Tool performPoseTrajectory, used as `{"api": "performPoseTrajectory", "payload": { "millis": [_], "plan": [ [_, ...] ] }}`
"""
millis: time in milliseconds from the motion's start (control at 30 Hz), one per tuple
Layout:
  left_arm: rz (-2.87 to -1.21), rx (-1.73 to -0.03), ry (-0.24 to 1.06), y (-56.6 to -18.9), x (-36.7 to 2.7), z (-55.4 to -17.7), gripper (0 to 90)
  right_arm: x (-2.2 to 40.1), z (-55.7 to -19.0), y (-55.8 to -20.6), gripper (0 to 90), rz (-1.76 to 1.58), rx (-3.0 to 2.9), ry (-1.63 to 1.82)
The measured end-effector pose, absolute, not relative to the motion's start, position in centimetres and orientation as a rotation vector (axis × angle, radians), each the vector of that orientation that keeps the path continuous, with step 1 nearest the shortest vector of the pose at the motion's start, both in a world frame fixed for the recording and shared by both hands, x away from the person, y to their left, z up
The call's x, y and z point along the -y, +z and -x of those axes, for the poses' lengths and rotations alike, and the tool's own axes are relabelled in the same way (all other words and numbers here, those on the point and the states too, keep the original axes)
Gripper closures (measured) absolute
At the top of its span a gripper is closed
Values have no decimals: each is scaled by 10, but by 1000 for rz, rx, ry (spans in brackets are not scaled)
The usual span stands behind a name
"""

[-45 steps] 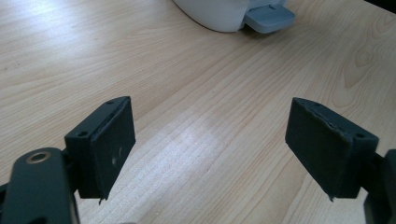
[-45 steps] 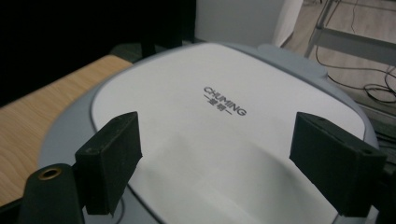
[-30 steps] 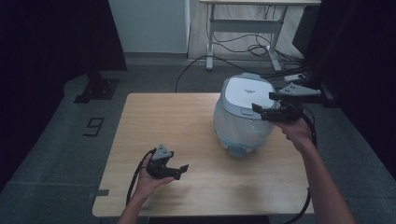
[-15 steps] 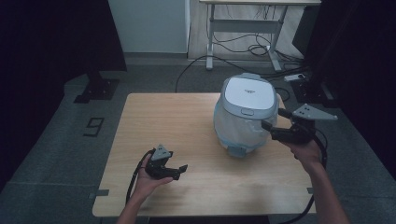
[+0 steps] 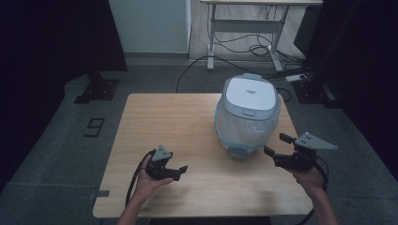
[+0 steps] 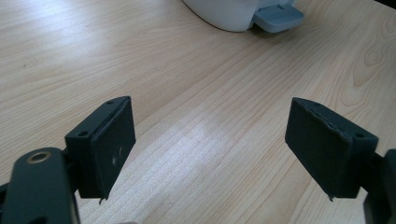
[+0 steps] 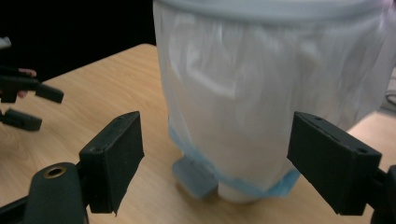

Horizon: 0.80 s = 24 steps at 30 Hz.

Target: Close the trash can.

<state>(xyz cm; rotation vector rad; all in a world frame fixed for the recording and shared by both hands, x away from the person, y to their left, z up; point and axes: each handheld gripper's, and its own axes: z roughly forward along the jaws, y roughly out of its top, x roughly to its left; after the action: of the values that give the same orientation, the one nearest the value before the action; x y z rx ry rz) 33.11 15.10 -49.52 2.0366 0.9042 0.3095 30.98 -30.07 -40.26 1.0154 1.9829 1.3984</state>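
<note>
Pedal bin [image 5: 247, 110] with white liner stands on the far right part of wooden table [image 5: 187, 122]; lid closed, contents hidden, top cut off in right gripper view. Right gripper [image 5: 277, 150] just beside its base, jaws wide apart, empty. Left gripper [image 5: 180, 171] well apart near the front edge, jaws apart, empty.

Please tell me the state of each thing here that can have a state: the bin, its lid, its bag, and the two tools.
Bin: upright on the table.
Lid: closed.
Bag: fitted inside, its edge hanging over the outside of the bin.
Pedal: not pressed, nothing on it.
Left tool: open, empty, low over the table.
Right tool: open, empty, beside the bin, not touching it.
</note>
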Motion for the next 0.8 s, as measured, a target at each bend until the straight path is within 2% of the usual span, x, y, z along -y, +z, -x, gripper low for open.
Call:
{"api": "performPoseTrajectory", "payload": {
  "millis": [567,800],
  "plan": [
    [-2044,-919,311,-500,-152,-333,160,316,-298,-500,175,-1220,-2048,1310],
    [-2048,-920,315,-500,-153,-333,160,319,-300,-513,173,-1264,-2068,1269]
  ]
}}
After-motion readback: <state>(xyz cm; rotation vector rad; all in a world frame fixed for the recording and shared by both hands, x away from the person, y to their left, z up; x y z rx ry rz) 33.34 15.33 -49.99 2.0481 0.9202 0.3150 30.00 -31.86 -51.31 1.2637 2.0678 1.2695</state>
